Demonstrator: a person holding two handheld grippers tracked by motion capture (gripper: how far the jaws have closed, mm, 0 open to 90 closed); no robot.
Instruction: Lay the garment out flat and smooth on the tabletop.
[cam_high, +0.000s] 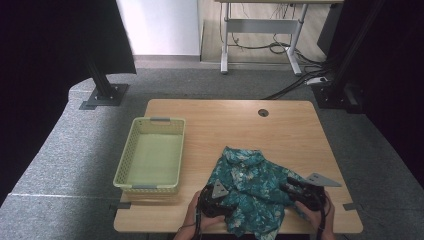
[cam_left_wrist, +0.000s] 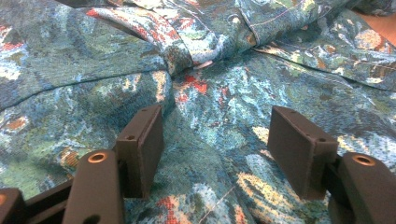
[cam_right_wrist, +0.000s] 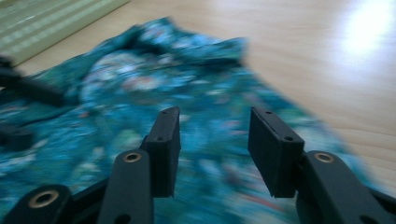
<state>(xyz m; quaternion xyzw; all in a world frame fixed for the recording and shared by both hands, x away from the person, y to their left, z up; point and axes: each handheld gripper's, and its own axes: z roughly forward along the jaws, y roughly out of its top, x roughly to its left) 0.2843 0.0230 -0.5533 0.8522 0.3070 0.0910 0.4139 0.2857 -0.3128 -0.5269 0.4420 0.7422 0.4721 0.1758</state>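
A teal flowered shirt (cam_high: 250, 185) lies crumpled near the front edge of the wooden table (cam_high: 235, 125). My left gripper (cam_high: 230, 205) rests at the shirt's left side, held by a hand. In the left gripper view its jaws stand apart over the cloth (cam_left_wrist: 210, 70), and the left gripper (cam_left_wrist: 217, 126) pinches nothing. My right gripper (cam_high: 287, 190) is at the shirt's right side. Its jaws are also apart above the blurred fabric (cam_right_wrist: 140, 93), so the right gripper (cam_right_wrist: 215, 123) is open with no cloth between the pads.
A pale yellow-green mesh basket (cam_high: 150, 121) stands on the table's left half, and it shows at the top left of the right gripper view as a basket (cam_right_wrist: 46, 23). A cable hole (cam_high: 263, 112) sits near the far edge. Bare wood lies beyond the shirt.
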